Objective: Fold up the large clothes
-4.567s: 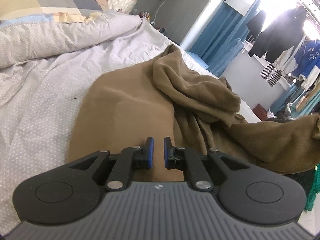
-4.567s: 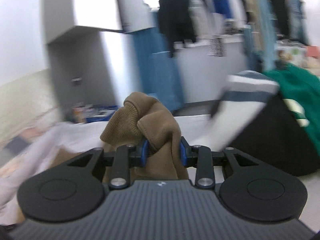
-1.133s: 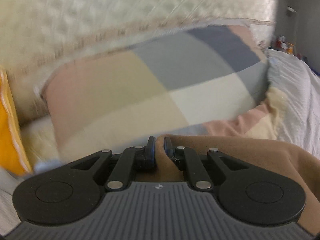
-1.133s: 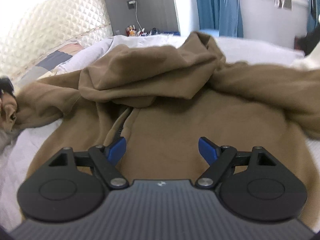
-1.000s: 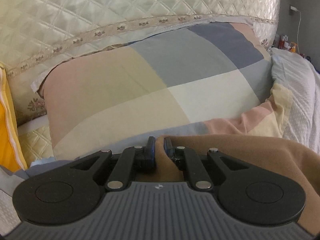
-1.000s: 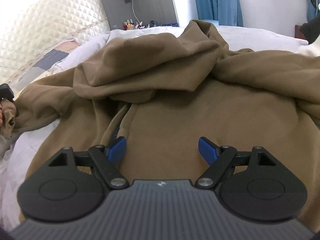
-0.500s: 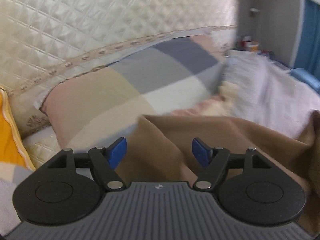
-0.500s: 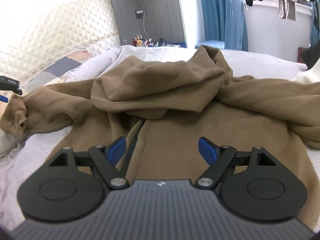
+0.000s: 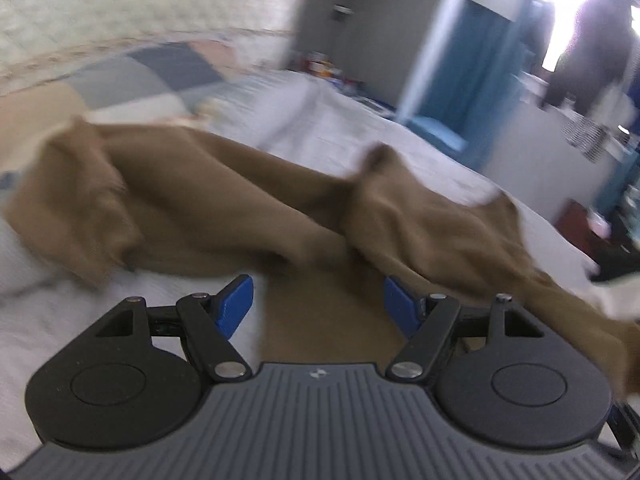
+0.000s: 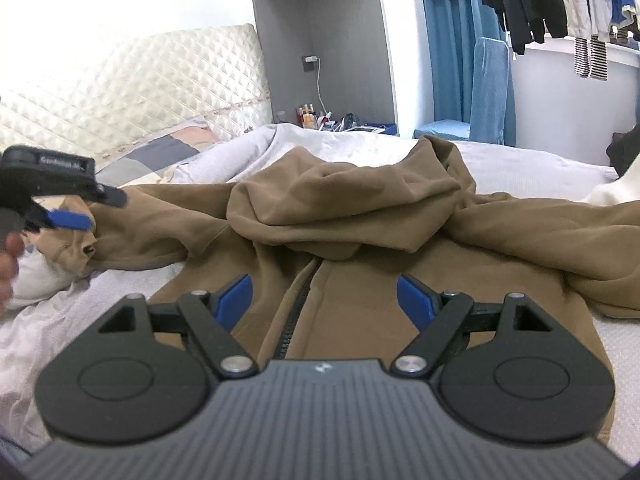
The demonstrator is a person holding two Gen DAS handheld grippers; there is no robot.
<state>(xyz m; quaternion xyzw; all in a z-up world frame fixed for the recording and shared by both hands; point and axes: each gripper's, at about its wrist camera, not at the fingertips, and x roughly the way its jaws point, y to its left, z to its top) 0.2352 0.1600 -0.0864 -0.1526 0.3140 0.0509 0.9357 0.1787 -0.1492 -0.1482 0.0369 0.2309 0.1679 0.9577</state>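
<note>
The hoodie (image 10: 360, 216) lies spread on the bed (image 10: 532, 168), one sleeve (image 10: 160, 216) stretched left toward the pillow (image 10: 160, 152), headboard (image 10: 132, 92) behind.

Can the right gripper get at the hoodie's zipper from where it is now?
Probably yes. The right gripper is open, and the zipper lies uncovered between its fingers on the brown hoodie; nothing blocks it.

Both wrist views sit low and close over the bed (image 10: 520, 168), facing the brown hoodie (image 10: 360, 200), the 1 thing they share. Left view blurred. Left gripper (image 10: 68, 208) shows at right view's left edge.
</note>
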